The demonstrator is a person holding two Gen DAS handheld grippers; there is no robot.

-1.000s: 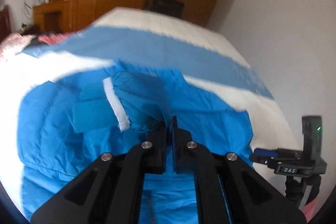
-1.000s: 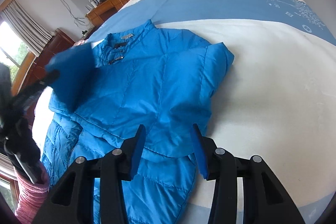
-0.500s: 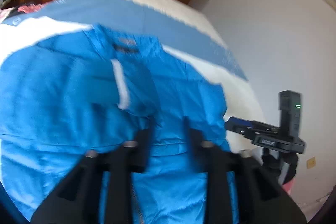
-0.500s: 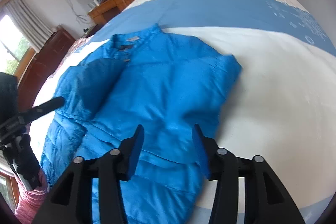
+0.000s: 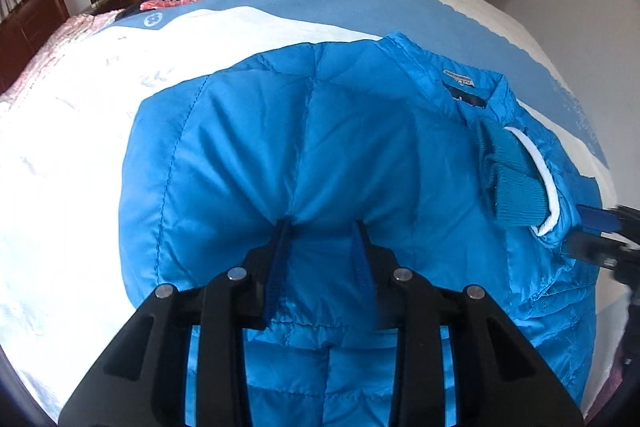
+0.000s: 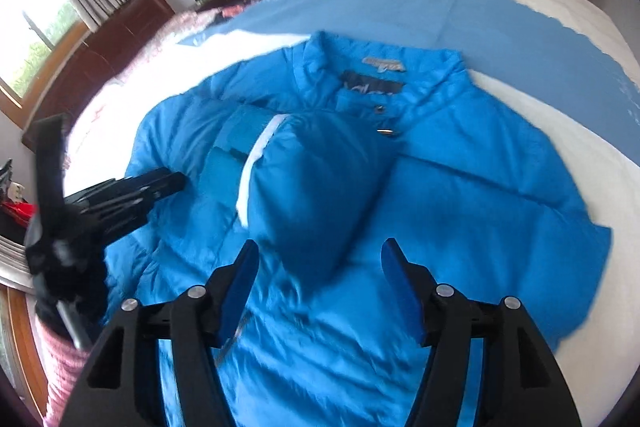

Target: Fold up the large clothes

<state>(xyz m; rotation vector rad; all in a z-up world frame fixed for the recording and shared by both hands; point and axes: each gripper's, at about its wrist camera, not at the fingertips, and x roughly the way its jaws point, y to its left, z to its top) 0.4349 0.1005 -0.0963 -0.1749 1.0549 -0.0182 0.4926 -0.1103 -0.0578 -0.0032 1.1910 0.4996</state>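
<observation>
Jacket (image 6: 460,195) on striped bedspread (image 6: 400,7), folded sleeve (image 6: 316,187) before open right claw (image 6: 318,267)

Bright blue quilted jacket (image 6: 460,187); white-and-blue bedspread (image 5: 80,155).

My left gripper (image 5: 322,227) over the blue jacket (image 5: 320,155)

Its jaws stand apart, tips pressing into the folded sleeve. The ribbed cuff (image 5: 516,183) lies near the collar, on the bedspread (image 5: 80,147).

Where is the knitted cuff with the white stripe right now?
The cuff lies on the chest of the blue jacket, just below the collar. In the right wrist view it sits left of centre, ahead of the open right gripper.
</observation>
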